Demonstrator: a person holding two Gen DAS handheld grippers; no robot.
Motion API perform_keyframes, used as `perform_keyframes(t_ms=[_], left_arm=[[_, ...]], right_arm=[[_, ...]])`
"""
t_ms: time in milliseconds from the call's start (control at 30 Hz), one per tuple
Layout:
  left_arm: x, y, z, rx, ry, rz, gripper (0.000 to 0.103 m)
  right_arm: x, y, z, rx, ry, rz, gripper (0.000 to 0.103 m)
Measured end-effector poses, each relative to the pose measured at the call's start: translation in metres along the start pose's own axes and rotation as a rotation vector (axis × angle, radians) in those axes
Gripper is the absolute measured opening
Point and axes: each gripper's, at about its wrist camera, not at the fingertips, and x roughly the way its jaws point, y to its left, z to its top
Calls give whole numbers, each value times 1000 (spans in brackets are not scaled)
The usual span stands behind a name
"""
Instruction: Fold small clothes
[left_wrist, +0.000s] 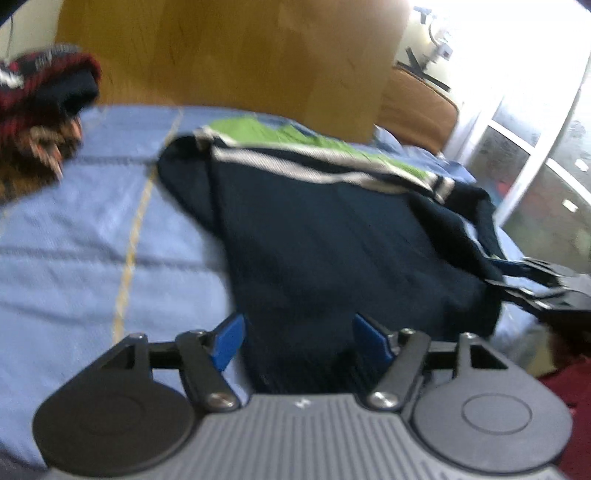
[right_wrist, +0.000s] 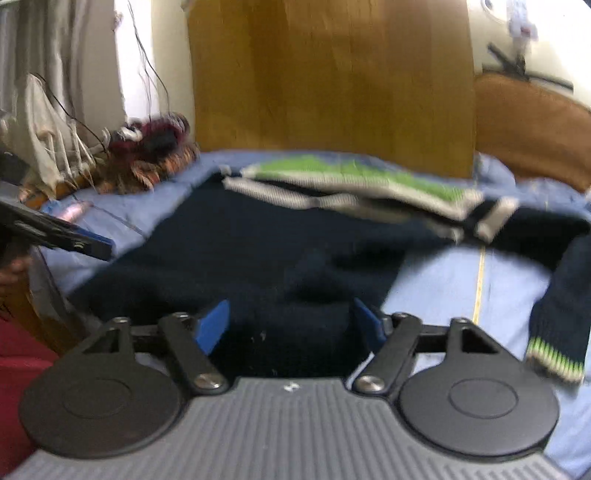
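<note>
A small navy sweater (left_wrist: 332, 236) with a grey and green striped chest lies on a blue bedsheet (left_wrist: 81, 229). It also shows in the right wrist view (right_wrist: 236, 251), with one sleeve (right_wrist: 561, 314) stretched to the right, its cuff striped green. My left gripper (left_wrist: 299, 341) is open, its blue fingertips (left_wrist: 229, 343) straddling the sweater's near hem. My right gripper (right_wrist: 291, 328) is open over the hem's other end. Each gripper also appears in the other's view, the right one (left_wrist: 546, 280) at the sweater's right edge and the left one (right_wrist: 66, 236) at its left edge.
A wooden headboard (left_wrist: 229, 55) stands behind the bed. A pile of red, dark and brown clothes (left_wrist: 40, 99) lies at the far left of the bed, also in the right wrist view (right_wrist: 147, 158). A glass door (left_wrist: 535, 155) is at the right. Both frames are blurred.
</note>
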Motion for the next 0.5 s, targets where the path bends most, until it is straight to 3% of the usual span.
perform_keyframes(t_ms=[33,67,100,133,200,233,400,433,500], left_arm=[[1,-2,-5,-8,10,-22,59],[2,-3,-9,-11,14,-34,42],[4,-6,-13,-13,19,-48,27],[6,-9,-16,-15,29,-60,4],[4,-16,-17,-18,21,-85,2],[-1,-17,-15,-9,3,-99,2],[-43,-20,-1,17,-138,-140,2],[-46,-19,0,18,-143,-130,2],[-42,-18,-2,27,-128,-83,2]], right_arm=[[0,-2,-1,2,5,-17,40],[-5,-5,-1,22,9,-18,27],[-14,-12,0,76,5,-5,23],[-22,-23,2,136,-4,8,21],[-37,-39,5,229,-23,9,17],[-48,-46,6,280,-41,22,9],[-98,-77,0,614,-126,183,10],[-99,-78,-6,637,-116,160,10],[-90,-77,-19,579,-47,7,10]])
